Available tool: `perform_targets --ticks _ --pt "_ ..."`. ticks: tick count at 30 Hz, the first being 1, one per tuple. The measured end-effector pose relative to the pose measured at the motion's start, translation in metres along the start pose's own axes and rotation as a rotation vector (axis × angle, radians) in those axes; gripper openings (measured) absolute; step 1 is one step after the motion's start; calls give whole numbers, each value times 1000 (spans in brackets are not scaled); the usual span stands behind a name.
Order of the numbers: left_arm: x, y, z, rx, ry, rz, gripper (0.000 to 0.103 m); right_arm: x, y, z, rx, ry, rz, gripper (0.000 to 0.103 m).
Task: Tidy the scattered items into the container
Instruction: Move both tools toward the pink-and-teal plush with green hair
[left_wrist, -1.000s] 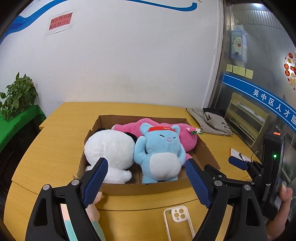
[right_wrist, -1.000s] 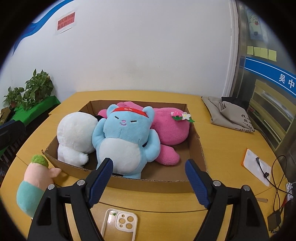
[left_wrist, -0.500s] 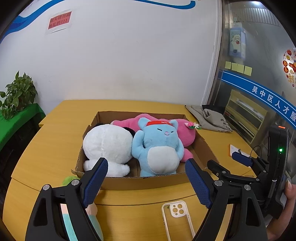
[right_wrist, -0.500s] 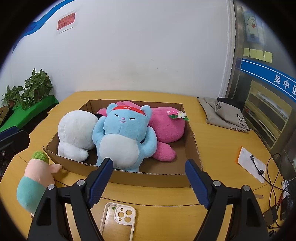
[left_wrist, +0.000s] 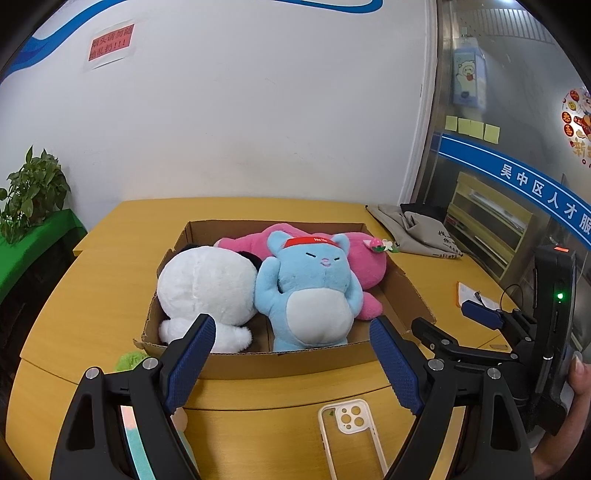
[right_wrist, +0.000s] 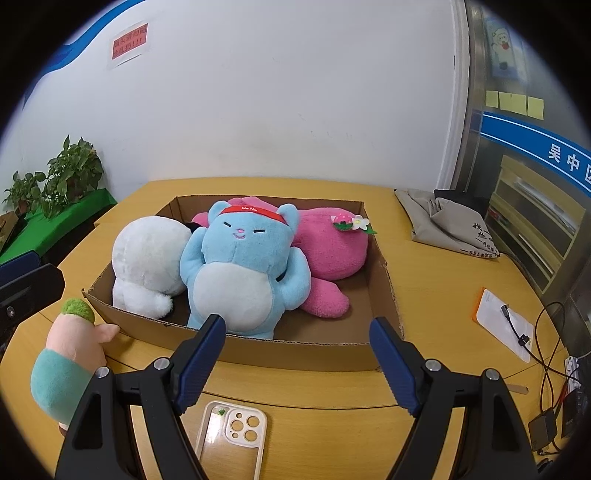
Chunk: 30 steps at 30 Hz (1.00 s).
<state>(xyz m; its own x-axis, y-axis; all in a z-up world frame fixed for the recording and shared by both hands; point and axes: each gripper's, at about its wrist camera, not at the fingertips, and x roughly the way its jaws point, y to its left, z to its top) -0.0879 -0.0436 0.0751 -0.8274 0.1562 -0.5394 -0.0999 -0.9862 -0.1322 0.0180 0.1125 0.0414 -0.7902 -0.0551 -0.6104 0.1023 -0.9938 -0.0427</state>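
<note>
Plush doll (right_wrist: 70, 362), pink head and teal body, outside cardboard box (right_wrist: 317, 356), lying left of right gripper (right_wrist: 295, 363), under left gripper (left_wrist: 291, 363). Long axis toward box. Both tongs wide open, empty. Left nearer.

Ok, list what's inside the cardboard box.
Inside the cardboard box: white plush, blue plush, pink plush lying behind it. Anything beneath them is covered.
</note>
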Motion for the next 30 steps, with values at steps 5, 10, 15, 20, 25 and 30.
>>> perform_targets --ticks 5,10,15,20,25,30 --pt "2 -3 -1 5 5 -1 89 0 -9 -1 18 0 -12 80" --pt "1 -5 -3 19 11 -6 89 1 -11 -3 29 -1 -7 80" --pt "1 -6 -1 8 4 -6 89 -1 -10 -1 16 -4 -6 80" --pt "4 -8 -4 7 12 -13 89 -1 -13 -1 17 -3 -15 80" --pt "4 -6 -6 15 26 -10 89 1 -14 -2 32 -1 -14 80" --pt "2 2 -6 -1 23 -16 89 1 -9 -3 15 6 -9 80"
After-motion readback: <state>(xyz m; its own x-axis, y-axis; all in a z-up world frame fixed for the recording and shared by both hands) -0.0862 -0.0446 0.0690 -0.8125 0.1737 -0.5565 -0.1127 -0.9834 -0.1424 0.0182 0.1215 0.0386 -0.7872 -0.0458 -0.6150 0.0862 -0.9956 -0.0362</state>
